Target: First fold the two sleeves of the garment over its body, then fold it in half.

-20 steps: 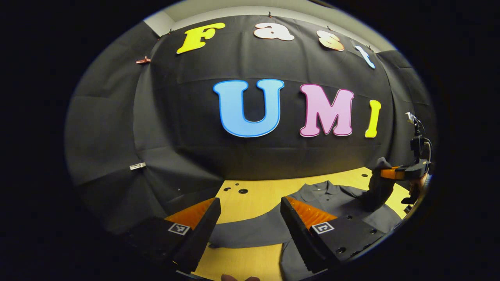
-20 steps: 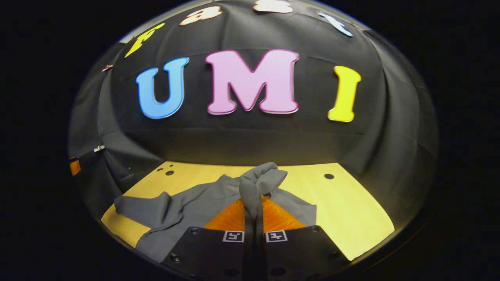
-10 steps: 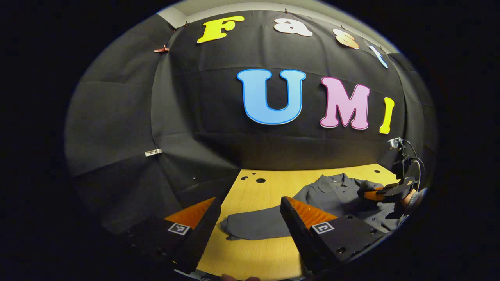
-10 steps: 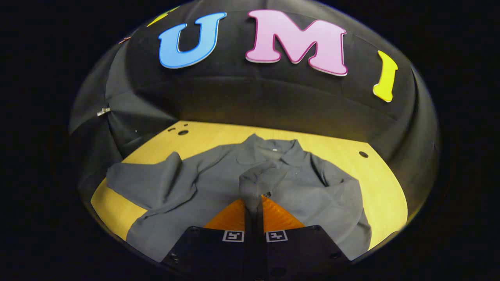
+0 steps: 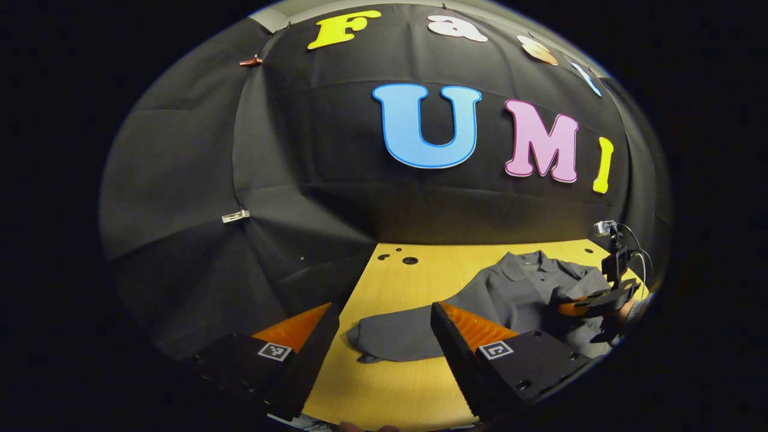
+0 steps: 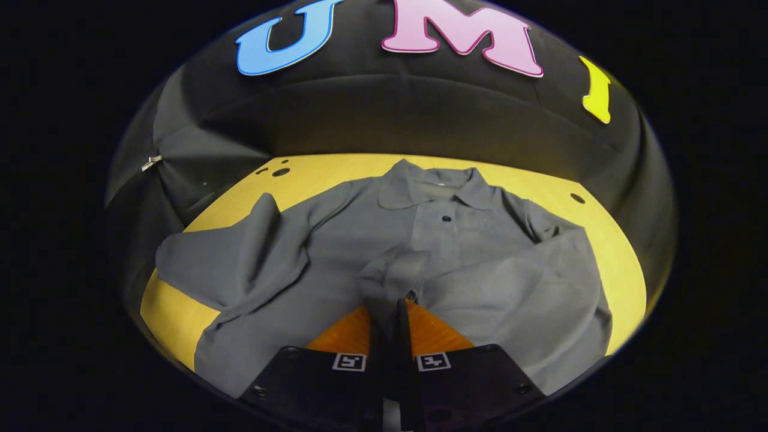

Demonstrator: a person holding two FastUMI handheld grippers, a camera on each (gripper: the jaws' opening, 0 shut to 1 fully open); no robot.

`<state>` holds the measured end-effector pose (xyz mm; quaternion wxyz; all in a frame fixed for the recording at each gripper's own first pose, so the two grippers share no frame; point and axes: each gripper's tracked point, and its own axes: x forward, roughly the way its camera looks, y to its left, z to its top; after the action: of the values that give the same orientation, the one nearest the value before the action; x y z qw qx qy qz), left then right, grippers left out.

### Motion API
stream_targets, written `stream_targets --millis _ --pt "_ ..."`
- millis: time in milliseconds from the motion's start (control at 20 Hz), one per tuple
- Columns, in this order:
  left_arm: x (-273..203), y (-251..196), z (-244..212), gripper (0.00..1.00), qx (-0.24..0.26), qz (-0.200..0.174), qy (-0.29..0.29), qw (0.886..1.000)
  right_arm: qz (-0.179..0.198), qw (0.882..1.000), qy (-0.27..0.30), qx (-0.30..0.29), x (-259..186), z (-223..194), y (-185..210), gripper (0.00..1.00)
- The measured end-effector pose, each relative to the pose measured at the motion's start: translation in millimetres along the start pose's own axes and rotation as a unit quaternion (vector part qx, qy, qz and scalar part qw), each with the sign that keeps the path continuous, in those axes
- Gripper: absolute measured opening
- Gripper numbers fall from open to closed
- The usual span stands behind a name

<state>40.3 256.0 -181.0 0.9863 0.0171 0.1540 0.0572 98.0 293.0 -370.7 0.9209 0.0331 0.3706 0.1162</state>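
Observation:
A dark grey collared shirt (image 6: 444, 240) lies face up on the yellow table (image 6: 336, 171). My right gripper (image 6: 396, 303) is shut on the cuff of one sleeve (image 6: 393, 276), held low over the middle of the shirt's body, and that sleeve (image 6: 516, 282) lies folded across the chest. The other sleeve (image 6: 234, 261) still spreads out to the side. In the left gripper view this spread sleeve (image 5: 390, 336) lies on the table just beyond my left gripper (image 5: 384, 309), which is open and holds nothing. The right gripper (image 5: 585, 303) shows far right over the shirt (image 5: 516, 291).
Bare yellow tabletop (image 5: 390, 390) lies under and before the left gripper. Small round holes (image 5: 410, 260) sit near the table's back edge, right under the black cloth wall. A white clip (image 5: 235, 216) hangs on the cloth at the left.
My right gripper has come down and forward with the cuff, laying the sleeve over the shirt's body. The left gripper has drawn back a little from the spread sleeve and stayed open.

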Motion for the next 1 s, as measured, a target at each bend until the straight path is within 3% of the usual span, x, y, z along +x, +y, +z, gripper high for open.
stream_targets --millis 150,200,250,300,350,400,700,1000 --pt "9 -2 -18 0.97 -0.001 -0.007 0.015 1.0 0.024 1.0 0.008 0.011 2 -1 13 0.24" --pt "13 -2 -23 0.97 -0.001 -0.01 0.019 1.0 0.029 0.999 0.012 0.014 2 -2 17 0.33" --pt "18 -4 -27 0.97 0.0 -0.014 0.022 1.0 0.036 0.999 0.015 0.017 -1 -3 21 0.51" --pt "23 -6 -33 0.97 0.002 -0.017 0.026 1.0 0.042 0.999 0.019 0.018 -2 -4 25 0.55" --pt "28 -7 -38 0.97 0.003 -0.02 0.03 0.999 0.045 0.999 0.023 0.019 -4 -6 28 0.46" --pt "34 -8 -45 0.97 0.004 -0.026 0.034 0.999 0.05 0.998 0.024 0.021 -7 -5 33 0.63" --pt "73 -4 -83 0.97 0.017 -0.029 0.066 0.997 0.085 0.995 0.008 0.043 -37 11 54 0.69" --pt "110 9 -117 0.98 0.015 -0.013 0.101 0.995 0.062 0.997 -0.009 0.038 -88 19 17 0.69"
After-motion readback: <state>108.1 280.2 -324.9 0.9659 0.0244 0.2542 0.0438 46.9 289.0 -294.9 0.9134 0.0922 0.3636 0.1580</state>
